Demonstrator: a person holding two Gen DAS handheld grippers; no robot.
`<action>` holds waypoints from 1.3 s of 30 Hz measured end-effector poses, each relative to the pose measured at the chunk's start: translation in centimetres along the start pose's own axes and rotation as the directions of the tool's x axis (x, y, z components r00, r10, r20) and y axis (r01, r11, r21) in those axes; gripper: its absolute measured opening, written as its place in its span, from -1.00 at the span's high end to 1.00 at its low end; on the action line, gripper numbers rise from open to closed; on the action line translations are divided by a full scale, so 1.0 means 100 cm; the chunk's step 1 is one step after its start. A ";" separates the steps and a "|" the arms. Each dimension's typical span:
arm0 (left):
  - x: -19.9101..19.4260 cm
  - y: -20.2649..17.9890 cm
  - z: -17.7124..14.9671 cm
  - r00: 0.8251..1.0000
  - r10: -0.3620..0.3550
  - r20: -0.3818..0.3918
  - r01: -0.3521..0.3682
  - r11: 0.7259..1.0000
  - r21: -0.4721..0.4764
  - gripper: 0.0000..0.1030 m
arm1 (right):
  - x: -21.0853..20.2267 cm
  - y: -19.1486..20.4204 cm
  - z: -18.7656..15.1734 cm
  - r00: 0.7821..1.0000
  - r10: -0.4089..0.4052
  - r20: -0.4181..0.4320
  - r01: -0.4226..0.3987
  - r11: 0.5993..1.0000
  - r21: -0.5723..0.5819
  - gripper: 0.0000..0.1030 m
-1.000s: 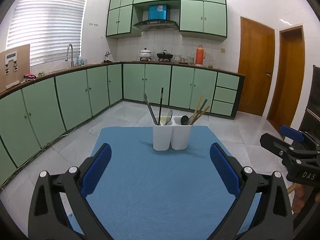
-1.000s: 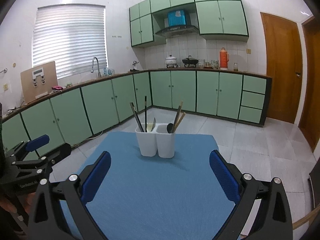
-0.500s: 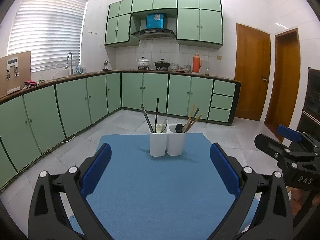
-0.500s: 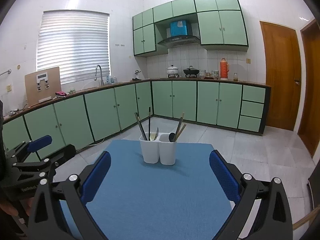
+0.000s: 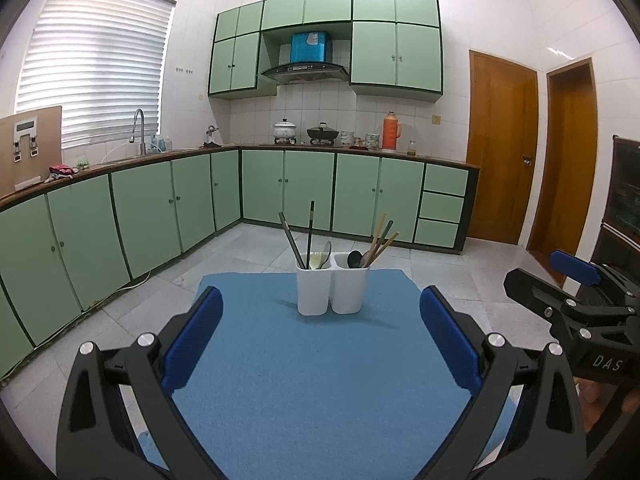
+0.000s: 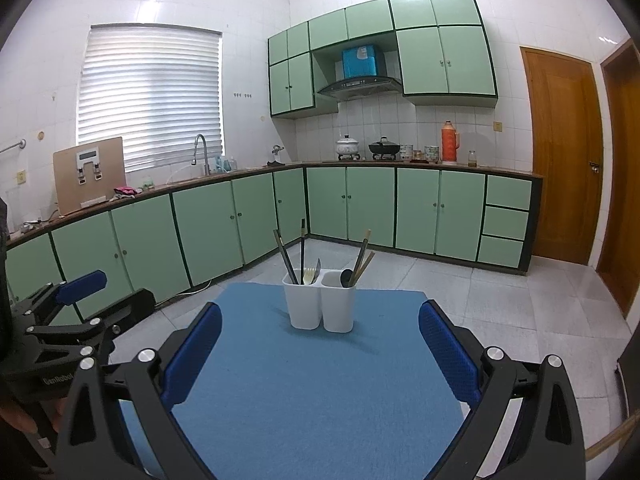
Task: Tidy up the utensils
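White plastic holder [image 5: 332,289], two square cups joined side by side, standing upright at the far end of a blue mat [image 5: 312,380]. Left cup: two dark chopsticks [image 5: 298,236] standing tall, one nearly vertical and one leaning left, plus a pale fork [image 5: 315,259] and a spoon [image 5: 327,252] poking just over the rim. Right cup: a black ladle-ish spoon [image 5: 353,258] with its bowl up, and a few wooden chopsticks [image 5: 380,238] leaning up and to the right. So all long axes roughly vertical, fanned outward from the holder's middle.

Same holder [image 6: 320,304] from the right wrist camera, same lean on everything.

Left gripper [image 5: 320,340] on the near side of the holder, well short of it, spread wide, nothing between the blue pads [image 5: 192,336]. Right gripper [image 6: 320,344] also on the near side, also wide apart and holding nothing. Each visible at the edge of the other's camera, off to the holder's sides.

Behind the holder: green cabinets [image 5: 160,208], wooden doors [image 5: 500,148].
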State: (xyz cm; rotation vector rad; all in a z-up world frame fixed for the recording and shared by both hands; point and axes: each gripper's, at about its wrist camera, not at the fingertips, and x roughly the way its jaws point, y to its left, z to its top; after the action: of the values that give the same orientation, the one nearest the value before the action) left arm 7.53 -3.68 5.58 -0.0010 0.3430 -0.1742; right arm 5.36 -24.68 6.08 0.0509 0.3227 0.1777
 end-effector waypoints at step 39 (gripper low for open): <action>-0.002 0.001 0.003 1.000 -0.001 0.003 0.001 1.000 -0.002 -0.86 | 0.002 0.002 -0.001 1.000 0.003 -0.005 -0.003 1.000 -0.007 -0.88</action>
State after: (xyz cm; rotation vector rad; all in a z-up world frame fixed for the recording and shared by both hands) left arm 7.50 -3.60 5.94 -0.0037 0.3400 -0.1751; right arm 5.48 -24.45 5.97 0.0445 0.3273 0.1822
